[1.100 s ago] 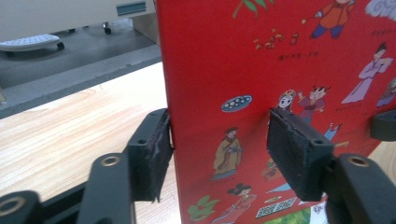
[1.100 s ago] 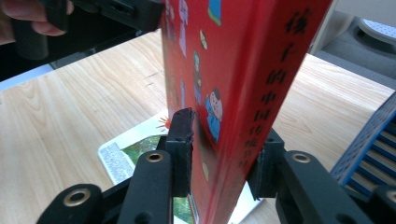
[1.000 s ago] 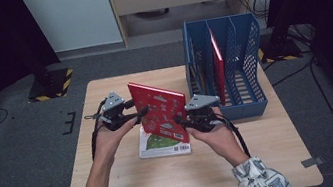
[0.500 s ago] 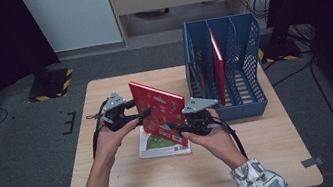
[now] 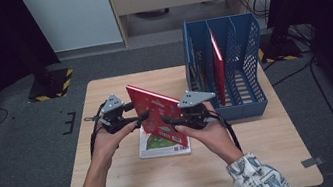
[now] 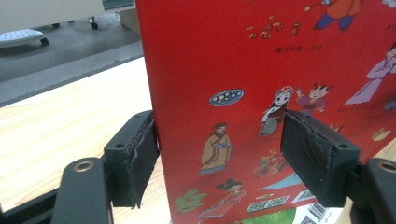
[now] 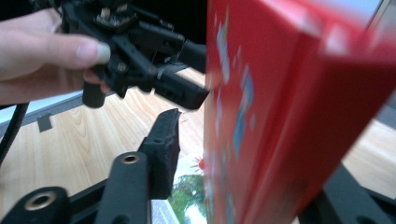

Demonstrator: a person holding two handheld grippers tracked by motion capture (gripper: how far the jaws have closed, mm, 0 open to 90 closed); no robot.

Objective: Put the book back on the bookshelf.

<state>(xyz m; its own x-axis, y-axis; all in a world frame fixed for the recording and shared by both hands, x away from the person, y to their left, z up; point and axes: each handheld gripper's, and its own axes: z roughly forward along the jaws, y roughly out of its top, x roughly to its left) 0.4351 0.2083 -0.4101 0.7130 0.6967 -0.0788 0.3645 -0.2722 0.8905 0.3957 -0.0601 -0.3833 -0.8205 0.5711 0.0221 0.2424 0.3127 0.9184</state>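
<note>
High view: a red illustrated picture book stands tilted above the wooden worktop's middle, over a flat white-and-green book. Left tool straddles its edge, jaws slack; right tool, just closing, straddles it with a visible gap.

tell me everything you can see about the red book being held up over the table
The red book is a thin glossy picture book; its cover shows small cartoon figures in robes, with a QR code and barcode near the bottom edge. It stands tilted above another book lying flat on the wooden table, between the left gripper and right gripper. How firmly either grips is unclear.
</note>
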